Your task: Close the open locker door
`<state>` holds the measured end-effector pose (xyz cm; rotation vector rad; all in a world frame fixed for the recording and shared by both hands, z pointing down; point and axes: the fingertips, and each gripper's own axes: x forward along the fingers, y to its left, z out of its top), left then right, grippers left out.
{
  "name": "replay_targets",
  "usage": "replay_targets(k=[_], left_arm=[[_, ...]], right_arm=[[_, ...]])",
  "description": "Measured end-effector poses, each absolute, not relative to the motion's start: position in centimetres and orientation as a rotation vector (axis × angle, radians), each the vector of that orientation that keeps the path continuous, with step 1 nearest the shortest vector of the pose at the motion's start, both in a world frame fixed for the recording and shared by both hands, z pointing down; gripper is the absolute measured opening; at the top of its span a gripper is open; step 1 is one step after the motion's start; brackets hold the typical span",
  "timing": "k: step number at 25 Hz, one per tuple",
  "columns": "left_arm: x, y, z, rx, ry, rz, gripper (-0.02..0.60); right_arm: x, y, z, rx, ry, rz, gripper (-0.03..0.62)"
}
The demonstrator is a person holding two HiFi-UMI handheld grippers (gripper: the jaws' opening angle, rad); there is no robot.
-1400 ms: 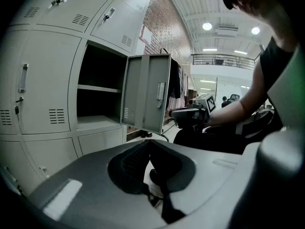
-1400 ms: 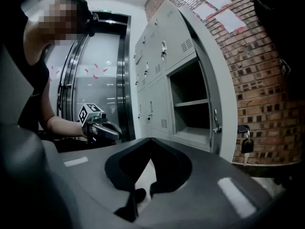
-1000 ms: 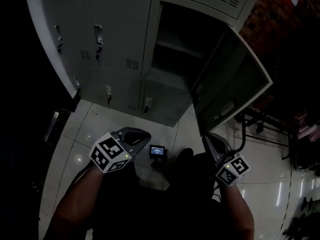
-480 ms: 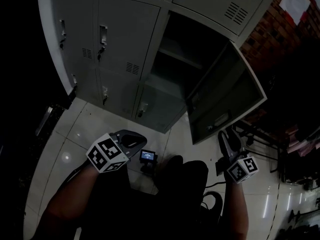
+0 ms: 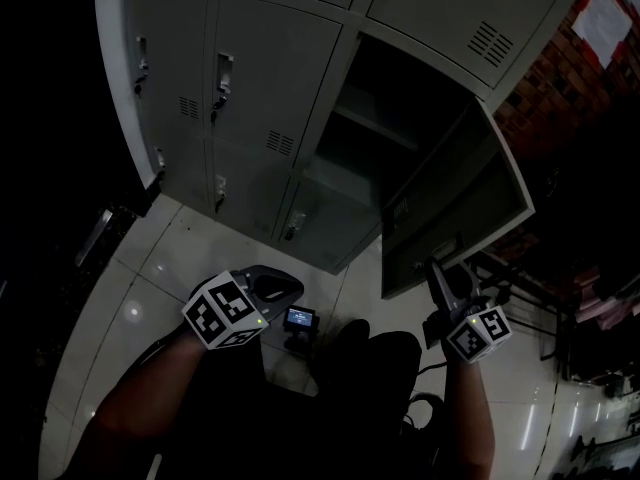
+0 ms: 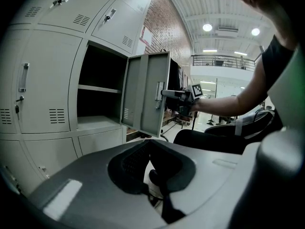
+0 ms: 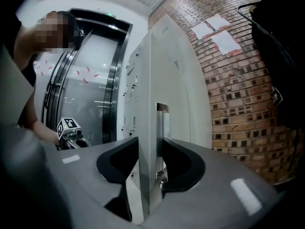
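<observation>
Door gripped at its edge, yet to swing shut

We judge it best to carry the door in an arc round its hinge toward the locker, letting the wrist turn with it so the edge does not twist out, and to let go before the frame. Our right gripper pinches the door's free edge by the latch, one pad on each face. The door stands wide open. Our left gripper hangs low, jaws together and empty.
</observation>
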<state>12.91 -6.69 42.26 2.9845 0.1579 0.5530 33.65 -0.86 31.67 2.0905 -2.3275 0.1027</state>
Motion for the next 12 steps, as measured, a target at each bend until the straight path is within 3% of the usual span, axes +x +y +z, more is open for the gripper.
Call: replay_targets(k=[12], left_arm=[[13.1,-6.6,42.2,2.974,0.151,0.552,0.012]], right_arm=[[24.5,-11.3,31.4,2.029,-2.378,0.099,0.127]])
